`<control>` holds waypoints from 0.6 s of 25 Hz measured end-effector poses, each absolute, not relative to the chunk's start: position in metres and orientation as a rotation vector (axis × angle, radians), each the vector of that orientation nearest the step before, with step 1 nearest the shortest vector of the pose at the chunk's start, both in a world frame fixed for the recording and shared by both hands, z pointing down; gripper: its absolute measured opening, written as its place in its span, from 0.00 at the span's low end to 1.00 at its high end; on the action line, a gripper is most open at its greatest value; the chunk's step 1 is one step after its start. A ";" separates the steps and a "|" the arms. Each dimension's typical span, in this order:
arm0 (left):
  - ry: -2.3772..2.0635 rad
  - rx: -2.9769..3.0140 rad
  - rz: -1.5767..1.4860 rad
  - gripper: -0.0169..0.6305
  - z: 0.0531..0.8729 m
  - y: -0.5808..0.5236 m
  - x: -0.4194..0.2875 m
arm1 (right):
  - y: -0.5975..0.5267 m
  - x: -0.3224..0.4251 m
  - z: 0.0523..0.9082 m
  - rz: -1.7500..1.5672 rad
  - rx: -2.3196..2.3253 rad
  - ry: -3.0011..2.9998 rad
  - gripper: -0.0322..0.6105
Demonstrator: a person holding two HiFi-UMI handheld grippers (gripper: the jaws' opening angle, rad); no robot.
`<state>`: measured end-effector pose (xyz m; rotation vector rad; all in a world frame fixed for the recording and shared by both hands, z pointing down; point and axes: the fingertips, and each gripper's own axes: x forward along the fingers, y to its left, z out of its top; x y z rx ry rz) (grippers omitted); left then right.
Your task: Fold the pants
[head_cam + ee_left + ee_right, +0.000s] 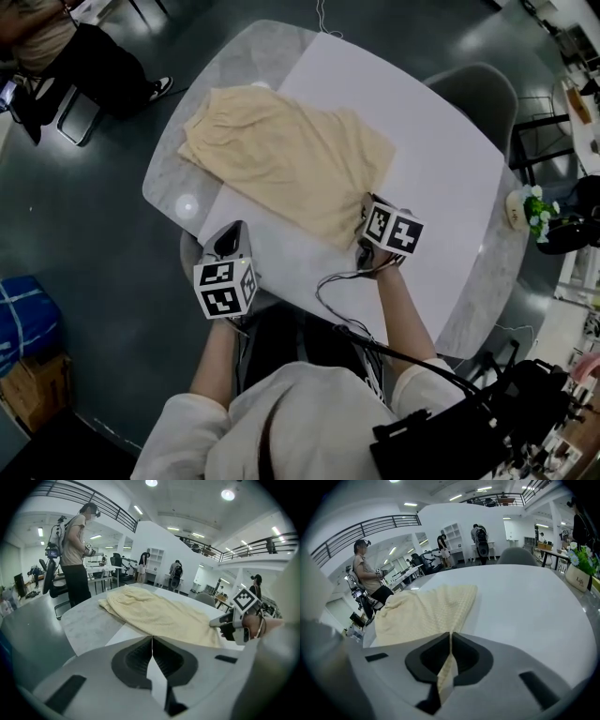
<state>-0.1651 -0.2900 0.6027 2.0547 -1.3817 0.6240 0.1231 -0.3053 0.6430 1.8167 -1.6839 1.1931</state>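
Observation:
Cream pants lie spread on a white sheet that covers a grey marble table. My right gripper is at the pants' near right corner. In the right gripper view its jaws are shut on a pinch of the cream fabric. My left gripper hovers at the table's near edge, left of the pants and apart from them. In the left gripper view its jaws meet in a line with no cream cloth between them; the pants lie ahead, and the right gripper shows at their right end.
A grey chair stands at the table's far right and a potted plant on its right edge. A black cable loops over the near edge. One person stands beyond the table's left side. A blue bag is on the floor.

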 end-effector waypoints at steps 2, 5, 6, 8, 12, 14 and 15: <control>-1.396 2.054 0.612 0.04 0.595 -0.290 -0.170 | -0.306 0.119 0.630 1.181 1.804 -1.706 0.06; -1.418 2.062 0.592 0.04 0.579 -0.294 -0.176 | -0.312 0.114 0.607 1.157 1.791 -1.740 0.06; -1.426 2.066 0.583 0.04 0.574 -0.296 -0.178 | -0.314 0.111 0.600 1.145 1.788 -1.749 0.06; -1.444 2.070 0.563 0.04 0.563 -0.297 -0.184 | -0.317 0.105 0.587 1.118 1.777 -1.767 0.06; -1.485 2.068 0.524 0.04 0.546 -0.295 -0.200 | -0.325 0.088 0.570 1.064 1.745 -1.792 0.06; -1.504 2.065 0.503 0.04 0.539 -0.294 -0.209 | -0.332 0.078 0.561 1.034 1.720 -1.806 0.06; -1.514 2.062 0.493 0.04 0.536 -0.294 -0.214 | -0.337 0.073 0.556 1.019 1.706 -1.813 0.06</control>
